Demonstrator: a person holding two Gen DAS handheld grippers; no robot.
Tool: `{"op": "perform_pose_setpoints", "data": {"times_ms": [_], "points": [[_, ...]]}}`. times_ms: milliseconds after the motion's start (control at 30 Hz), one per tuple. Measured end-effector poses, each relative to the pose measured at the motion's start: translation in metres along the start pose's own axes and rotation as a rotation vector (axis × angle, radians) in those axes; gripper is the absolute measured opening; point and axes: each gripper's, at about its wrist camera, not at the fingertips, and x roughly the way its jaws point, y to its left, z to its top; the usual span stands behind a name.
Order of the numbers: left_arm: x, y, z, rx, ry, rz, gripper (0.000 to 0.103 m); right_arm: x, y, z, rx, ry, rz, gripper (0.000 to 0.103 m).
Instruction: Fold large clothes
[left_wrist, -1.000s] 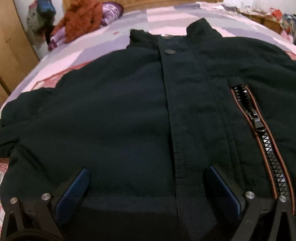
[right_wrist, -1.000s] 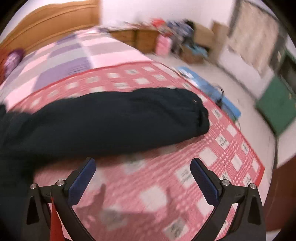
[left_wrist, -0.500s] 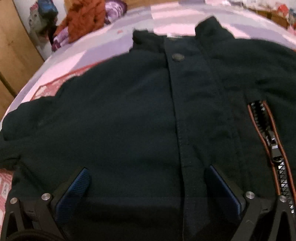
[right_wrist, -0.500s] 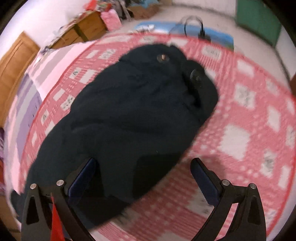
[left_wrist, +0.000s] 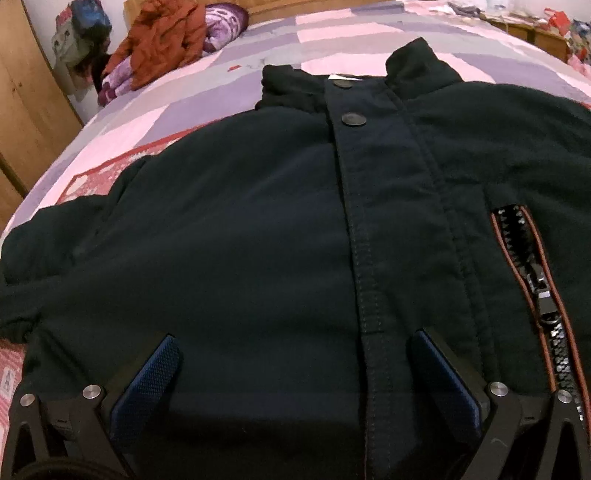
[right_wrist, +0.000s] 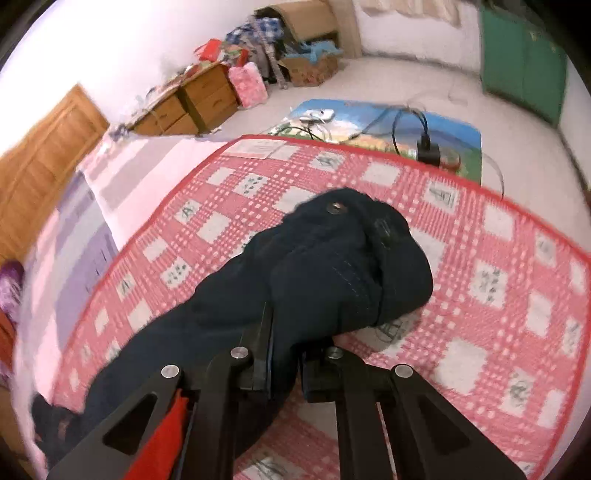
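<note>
A dark navy jacket (left_wrist: 280, 236) lies face up on the bed, collar at the far end, with a snap-button placket down its middle and an orange-trimmed pocket zipper (left_wrist: 543, 299) at the right. My left gripper (left_wrist: 295, 373) is open just above the jacket's lower front, blue pads wide apart, nothing between them. In the right wrist view the jacket's sleeve (right_wrist: 314, 273) stretches across a pink checked blanket (right_wrist: 498, 280), its cuff with a snap at the far end. My right gripper (right_wrist: 286, 354) is shut on the sleeve, pinching the fabric short of the cuff.
An orange-brown garment (left_wrist: 162, 37) and purple bedding are heaped at the head of the bed by a wooden wardrobe (left_wrist: 26, 122). Beyond the bed's edge lie a floor mat with cables (right_wrist: 399, 125), wooden drawers (right_wrist: 192, 103) and a green door (right_wrist: 521, 59).
My right gripper swung over to the sleeve, rolled, and shut on the fabric near the cuff; it was open before. The left gripper barely shifted and stayed open.
</note>
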Motion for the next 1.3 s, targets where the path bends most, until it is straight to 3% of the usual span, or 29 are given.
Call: {"op": "perform_pose_setpoints", "data": {"times_ms": [100,267,333,500,700,833,967,1067,1200,1300], "points": [[-0.004,0.003,0.004,-0.004,0.007,-0.031,0.103,-0.024,0.014,-0.004,-0.096,-0.073,-0.056,0.010],[-0.021,0.008,0.010,0.035,-0.030,-0.046,0.103,-0.078,0.080,-0.027,-0.390,-0.269,-0.172,0.010],[-0.027,0.014,0.010,0.048,-0.028,-0.047,0.103,-0.099,0.111,-0.042,-0.484,-0.343,-0.163,0.010],[-0.047,0.042,0.000,0.045,-0.023,-0.052,0.103,-0.149,0.220,-0.118,-0.784,-0.471,-0.007,0.010],[-0.064,0.085,-0.018,0.019,-0.002,-0.047,0.103,-0.176,0.344,-0.258,-1.028,-0.408,0.254,0.010],[-0.071,0.116,-0.033,0.008,0.006,-0.035,0.103,-0.189,0.405,-0.360,-1.193,-0.346,0.402,0.010],[-0.071,0.139,-0.045,-0.009,0.020,-0.027,0.103,-0.184,0.440,-0.445,-1.361,-0.280,0.435,0.010],[-0.069,0.156,-0.054,-0.038,0.031,-0.025,0.103,-0.178,0.452,-0.469,-1.390,-0.225,0.415,0.010],[-0.066,0.172,-0.064,-0.084,0.042,-0.030,0.103,-0.194,0.453,-0.468,-1.351,-0.279,0.428,0.010],[-0.065,0.175,-0.067,-0.089,0.054,-0.031,0.103,-0.187,0.471,-0.477,-1.358,-0.247,0.413,0.010]]}}
